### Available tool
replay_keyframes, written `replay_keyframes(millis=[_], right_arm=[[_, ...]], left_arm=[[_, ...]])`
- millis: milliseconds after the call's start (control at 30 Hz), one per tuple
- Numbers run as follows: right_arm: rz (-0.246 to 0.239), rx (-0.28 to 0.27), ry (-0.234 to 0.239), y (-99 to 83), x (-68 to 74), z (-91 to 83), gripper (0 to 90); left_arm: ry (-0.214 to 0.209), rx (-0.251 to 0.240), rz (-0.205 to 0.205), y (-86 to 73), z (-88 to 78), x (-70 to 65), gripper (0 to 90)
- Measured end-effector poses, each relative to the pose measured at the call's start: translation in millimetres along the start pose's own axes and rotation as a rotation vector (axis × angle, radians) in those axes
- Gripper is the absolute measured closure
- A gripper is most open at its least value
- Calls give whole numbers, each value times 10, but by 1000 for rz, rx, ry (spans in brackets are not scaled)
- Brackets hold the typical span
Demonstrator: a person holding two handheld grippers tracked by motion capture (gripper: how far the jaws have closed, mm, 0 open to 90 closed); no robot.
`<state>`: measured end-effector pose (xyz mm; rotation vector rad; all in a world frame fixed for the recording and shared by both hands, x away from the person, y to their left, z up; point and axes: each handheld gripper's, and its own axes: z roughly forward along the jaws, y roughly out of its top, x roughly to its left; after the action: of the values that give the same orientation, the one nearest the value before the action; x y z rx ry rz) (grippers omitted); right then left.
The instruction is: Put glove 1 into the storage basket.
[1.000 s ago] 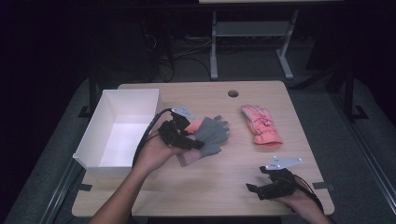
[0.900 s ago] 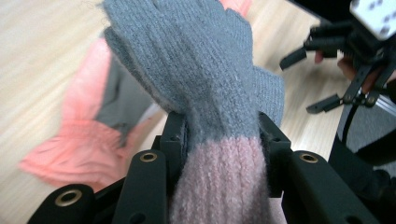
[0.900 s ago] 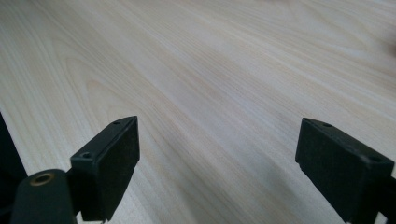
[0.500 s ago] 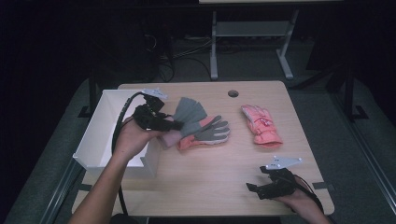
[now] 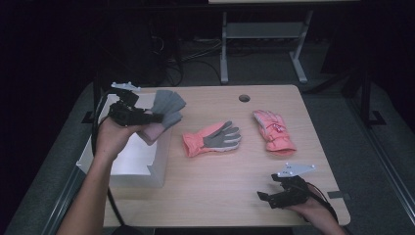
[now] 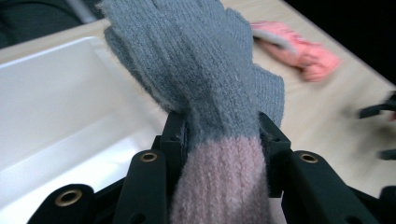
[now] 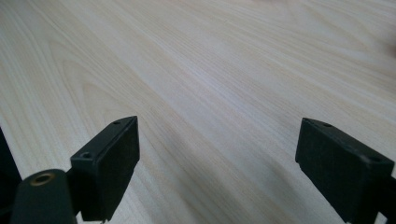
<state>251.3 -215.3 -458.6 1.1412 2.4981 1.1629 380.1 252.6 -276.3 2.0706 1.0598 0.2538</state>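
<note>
Box: on my feed the white box (image 5: 142,161) sits at the far left edge of the table (image 5: 220,196), open side up. In the left gripper view its pale inside (image 6: 60,102) is right under the jaws.

Left gripper: the left gripper (image 5: 155,117) is up in the air over the box, jaws clamped on the grey glove.

Grey glove: the grey glove (image 5: 166,110) hangs out past the jaw tips, grey fingers fanned toward the table's middle. From the left gripper's own camera the glove (image 6: 210,93) is pinched right where the grey knit meets the pink cuff, cuff end back toward the hand, fingers sticking up and away.

Pink glove, middle: a pink glove with grey palm (image 5: 211,139) lies flat mid-table, well apart from both grippers.

Pink glove, right: a second pink glove (image 5: 273,131) lies just right of that one, fingers pointing at the near edge.

Right gripper: the right gripper (image 5: 266,196) rests low at the near right corner, jaws wide apart with nothing but bare wood (image 7: 210,70) between them.
</note>
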Motion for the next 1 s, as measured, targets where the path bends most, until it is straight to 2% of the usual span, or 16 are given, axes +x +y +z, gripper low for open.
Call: replay_keyframes(millis=[167, 333, 500, 600, 633, 833, 1000], right_arm=[[0, 7, -2, 17, 2, 14, 133], [7, 5, -4, 19, 2, 14, 133], [6, 12, -7, 13, -2, 18, 133], [10, 8, -5, 15, 0, 17, 133], [14, 10, -4, 15, 6, 15, 133], [9, 8, -4, 13, -9, 22, 133], [10, 5, -2, 0, -19, 8, 133]], left_arm=[[68, -6, -44, -107, -72, 233, 622], [119, 15, -102, -254, -32, 481, 622], [183, 48, -149, -400, 86, 678, 622], [223, 101, -169, -472, 205, 767, 622], [231, 104, -174, -488, 232, 785, 622], [249, 171, -232, -599, 437, 952, 621], [277, 207, -239, -709, 580, 1035, 617]])
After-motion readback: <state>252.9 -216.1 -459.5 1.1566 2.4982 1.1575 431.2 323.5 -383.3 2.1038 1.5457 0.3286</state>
